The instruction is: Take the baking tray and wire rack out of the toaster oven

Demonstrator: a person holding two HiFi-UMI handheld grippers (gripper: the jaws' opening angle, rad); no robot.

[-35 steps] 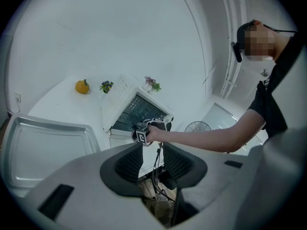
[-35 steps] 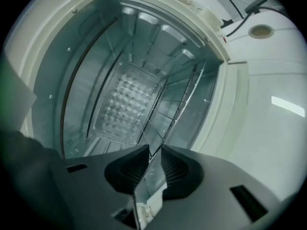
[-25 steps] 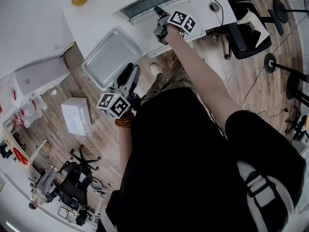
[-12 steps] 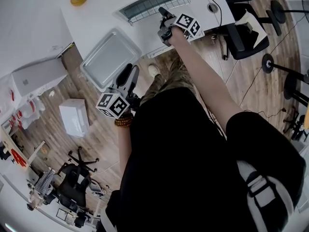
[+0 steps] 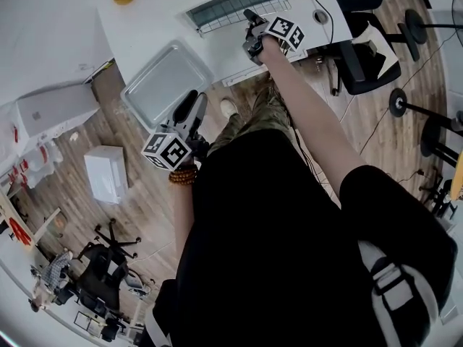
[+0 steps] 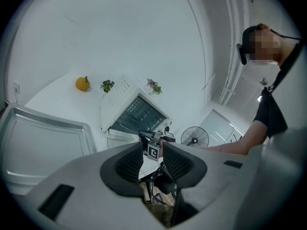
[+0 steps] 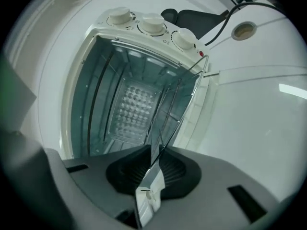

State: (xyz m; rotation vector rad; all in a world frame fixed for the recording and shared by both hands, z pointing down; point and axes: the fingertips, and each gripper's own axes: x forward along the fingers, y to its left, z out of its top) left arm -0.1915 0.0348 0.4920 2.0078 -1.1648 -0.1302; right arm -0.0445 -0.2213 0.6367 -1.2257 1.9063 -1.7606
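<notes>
- The right hand-held gripper had just closed to a narrow grip on the near edge of the wire rack, with its pads pressing the thin metal from both sides.
- From that grip the rack ran straight away from the jaws into the open mouth of the toaster oven and was seen almost edge-on. One corner of its frame stood in front of the oven's face, so it looked partly drawn out.
- The coming pull, on this reading, had to follow that same line back towards the person, with the rack kept flat so it did not catch in the opening.
- The left hand-held gripper hung half open and empty, close to the person's body and well apart from the oven. Only the right hand was placed to draw the rack.
- The baking tray lay already out on the white worktop, left of the oven and just beyond the left hand-held gripper.
- An orange fruit-like object sat at the far left of the worktop.
</notes>
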